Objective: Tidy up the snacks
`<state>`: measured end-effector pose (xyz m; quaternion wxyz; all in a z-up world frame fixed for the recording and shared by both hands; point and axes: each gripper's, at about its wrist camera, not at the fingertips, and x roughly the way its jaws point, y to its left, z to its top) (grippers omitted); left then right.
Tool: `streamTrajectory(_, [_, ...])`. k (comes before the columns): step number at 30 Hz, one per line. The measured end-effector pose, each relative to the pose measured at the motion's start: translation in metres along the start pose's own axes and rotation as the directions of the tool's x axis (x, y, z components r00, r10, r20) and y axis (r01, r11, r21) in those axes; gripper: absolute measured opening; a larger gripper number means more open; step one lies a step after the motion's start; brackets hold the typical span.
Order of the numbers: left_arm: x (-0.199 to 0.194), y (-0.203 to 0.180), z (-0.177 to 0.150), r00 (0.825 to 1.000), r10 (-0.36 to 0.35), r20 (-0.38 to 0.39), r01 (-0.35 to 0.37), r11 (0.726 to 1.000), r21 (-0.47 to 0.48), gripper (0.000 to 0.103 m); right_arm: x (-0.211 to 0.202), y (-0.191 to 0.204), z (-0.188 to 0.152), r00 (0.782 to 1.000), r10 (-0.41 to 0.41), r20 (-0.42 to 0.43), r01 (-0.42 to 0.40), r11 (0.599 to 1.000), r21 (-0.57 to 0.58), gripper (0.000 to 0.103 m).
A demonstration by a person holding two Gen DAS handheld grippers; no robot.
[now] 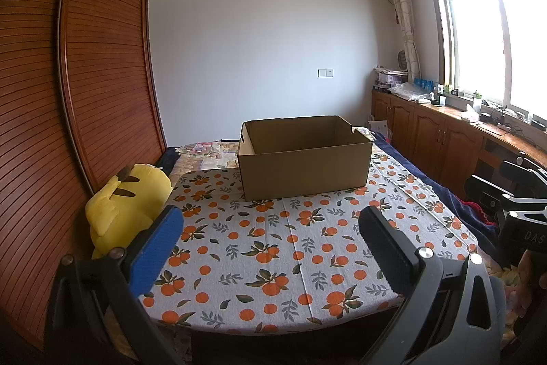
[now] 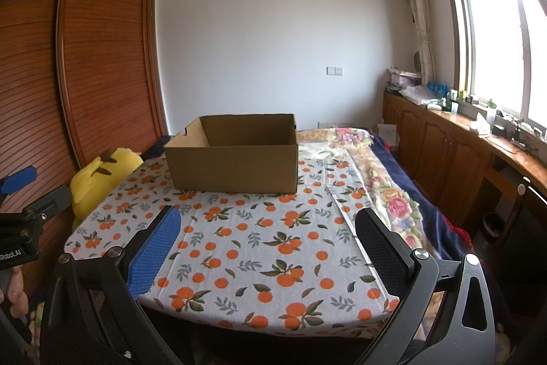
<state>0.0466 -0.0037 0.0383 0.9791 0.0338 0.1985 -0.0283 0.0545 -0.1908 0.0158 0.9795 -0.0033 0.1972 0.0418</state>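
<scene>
Your left claw [image 1: 270, 248] and right claw [image 2: 266, 248] both spread, empty. Cardboard box [image 1: 304, 159] open at table's [image 1: 239, 262] far edge. No snacks visible; box floor hidden, so progress unclear.

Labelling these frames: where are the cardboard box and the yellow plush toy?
cardboard box [image 1: 304, 170]: left wrist view, front wall.
yellow plush toy [image 1: 126, 204]: left wrist view, middle of its body.
</scene>
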Motion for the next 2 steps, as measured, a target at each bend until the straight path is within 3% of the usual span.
streamTrajectory(2, [-0.0001,-0.0002,-0.0001,1.000,0.001,0.000,-0.001,1.000,0.001,0.103,-0.0001,0.0001,-0.0001,1.000,0.000,0.001,0.000,1.000,-0.001,0.103])
